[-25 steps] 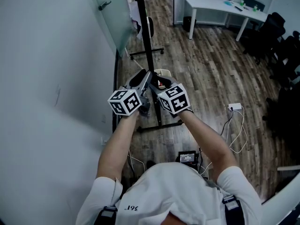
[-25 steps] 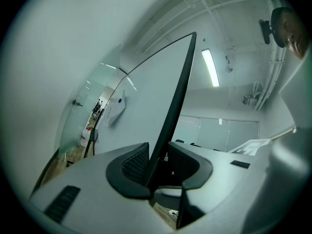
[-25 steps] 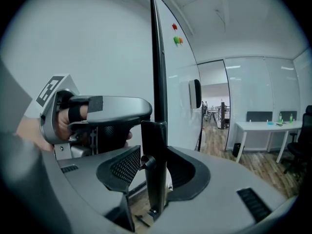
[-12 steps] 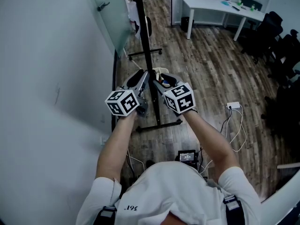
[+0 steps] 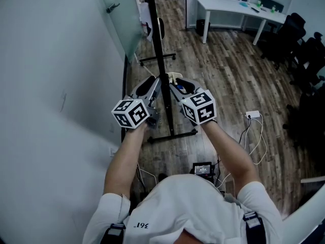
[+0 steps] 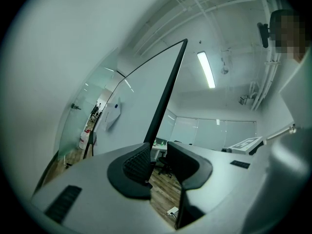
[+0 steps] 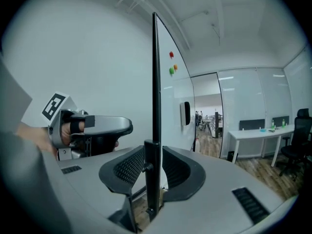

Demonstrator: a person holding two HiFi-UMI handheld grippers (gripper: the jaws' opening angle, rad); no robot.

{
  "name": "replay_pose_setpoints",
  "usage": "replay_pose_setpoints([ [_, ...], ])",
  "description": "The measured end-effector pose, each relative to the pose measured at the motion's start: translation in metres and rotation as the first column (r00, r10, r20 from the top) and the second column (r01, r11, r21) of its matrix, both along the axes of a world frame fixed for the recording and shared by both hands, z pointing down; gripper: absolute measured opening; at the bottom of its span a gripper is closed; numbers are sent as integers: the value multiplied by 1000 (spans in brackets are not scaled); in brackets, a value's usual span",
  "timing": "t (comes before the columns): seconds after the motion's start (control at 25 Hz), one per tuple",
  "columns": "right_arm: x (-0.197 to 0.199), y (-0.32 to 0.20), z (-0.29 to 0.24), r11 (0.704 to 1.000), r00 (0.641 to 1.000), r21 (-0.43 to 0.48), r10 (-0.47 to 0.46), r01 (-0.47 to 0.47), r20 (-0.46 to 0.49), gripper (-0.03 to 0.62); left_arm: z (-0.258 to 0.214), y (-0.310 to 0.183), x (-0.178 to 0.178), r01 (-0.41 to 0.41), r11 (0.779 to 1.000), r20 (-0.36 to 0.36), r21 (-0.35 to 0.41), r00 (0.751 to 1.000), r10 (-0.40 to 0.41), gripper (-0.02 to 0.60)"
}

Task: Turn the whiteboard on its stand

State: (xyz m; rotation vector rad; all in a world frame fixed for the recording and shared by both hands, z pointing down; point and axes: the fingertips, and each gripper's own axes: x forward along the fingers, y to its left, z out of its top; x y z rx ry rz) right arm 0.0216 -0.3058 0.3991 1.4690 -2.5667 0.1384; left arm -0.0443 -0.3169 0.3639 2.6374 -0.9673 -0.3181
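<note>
The whiteboard point(image 5: 156, 34) stands edge-on in the head view, a thin black frame line down to the stand's foot point(image 5: 172, 133). My right gripper point(image 5: 175, 87) is on its right side. In the right gripper view its jaws have just been closing, and the gripper point(image 7: 152, 167) is shut on the frame's black edge point(image 7: 156, 82), with a pad pressed on each side. My left gripper point(image 5: 154, 87) is on the other side of the edge. In the left gripper view this gripper point(image 6: 161, 162) is open. Floor shows through the gap, and the frame point(image 6: 165, 91) runs down behind the left fingertip point(image 6: 139, 162).
A pale wall point(image 5: 51, 85) closes off the left, with a glass door point(image 5: 122, 14) further along. A white desk point(image 5: 238, 6) and black chairs point(image 5: 299, 39) stand at the back right. A power strip with cables point(image 5: 254, 116) and a small device point(image 5: 203, 170) lie on the wood floor.
Both grippers have crept up along the board's edge and their marker cubes have drifted slightly apart. The board's edge looks unmoved.
</note>
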Motion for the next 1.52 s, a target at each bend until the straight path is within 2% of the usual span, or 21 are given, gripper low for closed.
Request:
replay_pose_setpoints([
  [0.24,8,17,-19,999,1000,32,9,-10,25,91,-12,19,-8,1,1000,-9,17,1000,-1,112],
  [0.68,24,43,-38,997,998,54,49,-51,44,52,-25,48,-20,-8,999,1,34,1000,8,91],
  [1.16,39,73,-50,995,994,70,63,-70,87,44,-26,78,-29,-11,999,4,46,1000,11,69],
  [1.52,53,100,-44,995,989,63,72,-81,127,41,-11,102,-32,-26,1000,-26,13,999,26,27],
])
